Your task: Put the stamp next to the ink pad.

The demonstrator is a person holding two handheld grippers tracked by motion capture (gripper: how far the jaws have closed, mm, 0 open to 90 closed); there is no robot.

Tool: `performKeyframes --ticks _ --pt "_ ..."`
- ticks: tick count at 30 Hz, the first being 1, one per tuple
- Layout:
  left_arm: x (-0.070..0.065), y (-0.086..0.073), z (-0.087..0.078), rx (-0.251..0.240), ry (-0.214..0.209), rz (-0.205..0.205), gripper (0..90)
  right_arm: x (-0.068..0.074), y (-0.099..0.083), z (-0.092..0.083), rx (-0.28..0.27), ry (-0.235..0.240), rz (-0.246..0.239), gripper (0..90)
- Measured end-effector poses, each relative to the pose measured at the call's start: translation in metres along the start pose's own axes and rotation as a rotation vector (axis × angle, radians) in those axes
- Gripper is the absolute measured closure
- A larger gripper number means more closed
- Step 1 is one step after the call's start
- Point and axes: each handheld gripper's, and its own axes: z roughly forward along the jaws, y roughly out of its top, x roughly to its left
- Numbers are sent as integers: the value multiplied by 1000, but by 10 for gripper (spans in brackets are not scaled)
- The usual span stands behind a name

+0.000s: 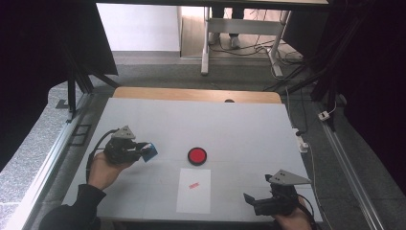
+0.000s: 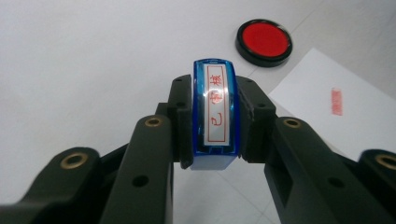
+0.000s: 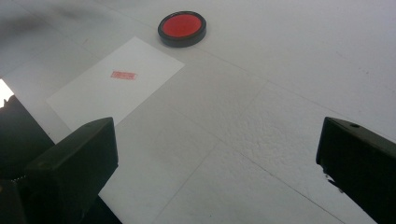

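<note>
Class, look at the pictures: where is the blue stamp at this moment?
The blue stamp is clamped in the left gripper, at the left of the high view, left of the red ink pad and the stamped paper.

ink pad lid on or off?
Off: the ink pad shows its bare red surface inside the black rim, with no lid in sight.

The ink pad lies just behind the paper sheet, both on the table.
</note>
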Motion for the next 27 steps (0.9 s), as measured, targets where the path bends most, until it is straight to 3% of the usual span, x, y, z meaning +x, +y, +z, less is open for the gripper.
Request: performKeyframes --ticks 12,27 --pt "9 -10 12 46 29 -53 702 0 0 1 6 1 -3 0" --pt "7 -16 29 125 42 -22 701 1 0 1 8 5 -9 0"
